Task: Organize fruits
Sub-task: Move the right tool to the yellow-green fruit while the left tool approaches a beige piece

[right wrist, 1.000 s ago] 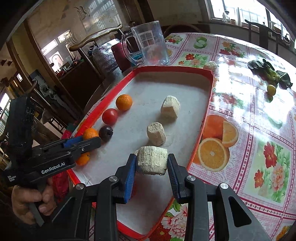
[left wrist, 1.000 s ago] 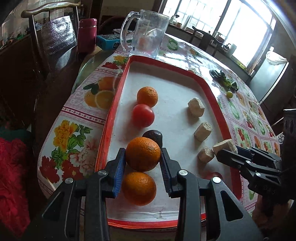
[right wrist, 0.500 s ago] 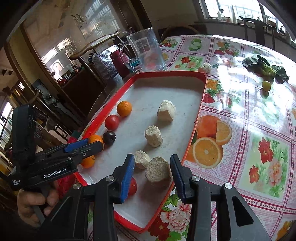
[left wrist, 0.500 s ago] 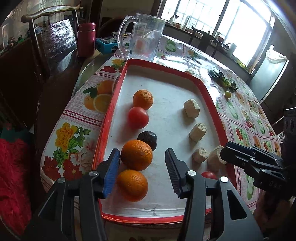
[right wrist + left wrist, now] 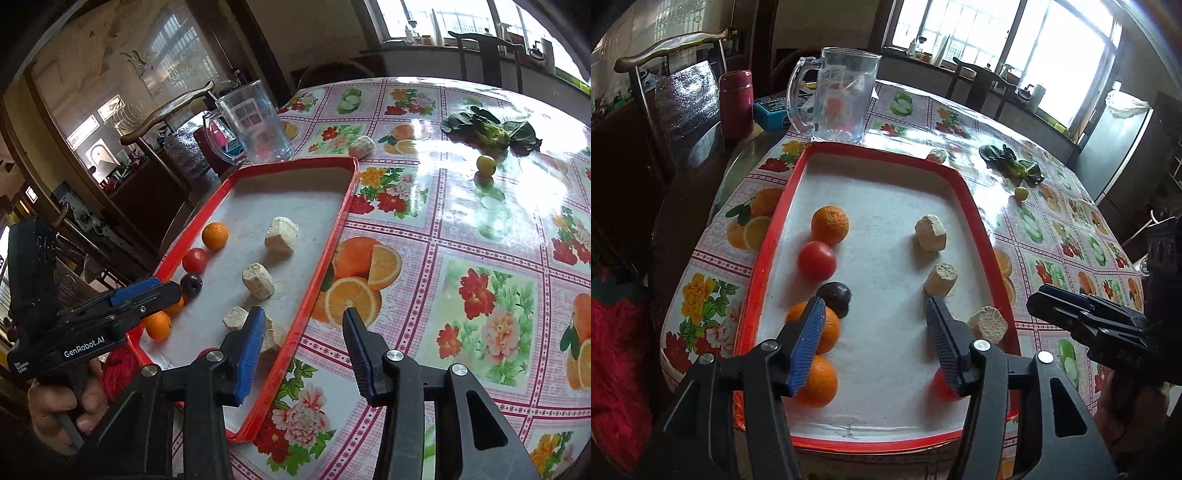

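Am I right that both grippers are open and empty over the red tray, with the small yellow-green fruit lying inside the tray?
Not quite. The small yellow-green fruit lies on the tablecloth beside the leafy greens, outside the red tray, as the right wrist view shows. The left gripper and right gripper are open and empty.

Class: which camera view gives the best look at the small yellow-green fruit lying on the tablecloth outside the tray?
The right wrist view: the small yellow-green fruit sits fairly large and sharp beside the leafy greens, with its reflection below. In the left wrist view the same fruit is tiny, near the right side, in window glare.
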The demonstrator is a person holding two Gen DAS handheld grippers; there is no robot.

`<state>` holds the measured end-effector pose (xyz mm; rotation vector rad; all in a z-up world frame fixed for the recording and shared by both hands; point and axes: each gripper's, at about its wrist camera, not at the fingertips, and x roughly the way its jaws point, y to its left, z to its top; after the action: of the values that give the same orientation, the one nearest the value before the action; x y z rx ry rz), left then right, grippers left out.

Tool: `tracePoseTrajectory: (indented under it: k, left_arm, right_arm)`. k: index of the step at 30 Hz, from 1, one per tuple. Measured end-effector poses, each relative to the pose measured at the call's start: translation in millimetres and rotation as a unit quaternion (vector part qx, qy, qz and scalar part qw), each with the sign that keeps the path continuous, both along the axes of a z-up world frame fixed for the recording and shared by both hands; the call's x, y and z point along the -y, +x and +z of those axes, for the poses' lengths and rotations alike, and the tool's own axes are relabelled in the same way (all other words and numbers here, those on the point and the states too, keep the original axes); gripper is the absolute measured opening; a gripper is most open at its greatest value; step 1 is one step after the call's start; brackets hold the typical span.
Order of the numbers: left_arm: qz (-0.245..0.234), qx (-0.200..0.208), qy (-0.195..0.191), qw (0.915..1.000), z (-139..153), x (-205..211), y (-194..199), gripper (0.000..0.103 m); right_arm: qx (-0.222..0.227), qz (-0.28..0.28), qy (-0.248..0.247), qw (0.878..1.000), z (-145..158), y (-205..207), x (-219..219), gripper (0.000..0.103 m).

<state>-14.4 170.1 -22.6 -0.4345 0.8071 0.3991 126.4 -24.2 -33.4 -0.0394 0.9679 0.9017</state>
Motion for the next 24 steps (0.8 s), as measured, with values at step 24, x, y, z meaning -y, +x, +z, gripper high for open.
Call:
tracePoseTrajectory:
  k: [24]
  left_arm:
    - [-0.079, 0.007, 0.026, 0.9965, 24.4, 32.4, 96.0, 0.055]
  right_arm:
    - [0.003, -0.098, -0.003, 0.995, 3.6, 94.8, 55.1, 0.049]
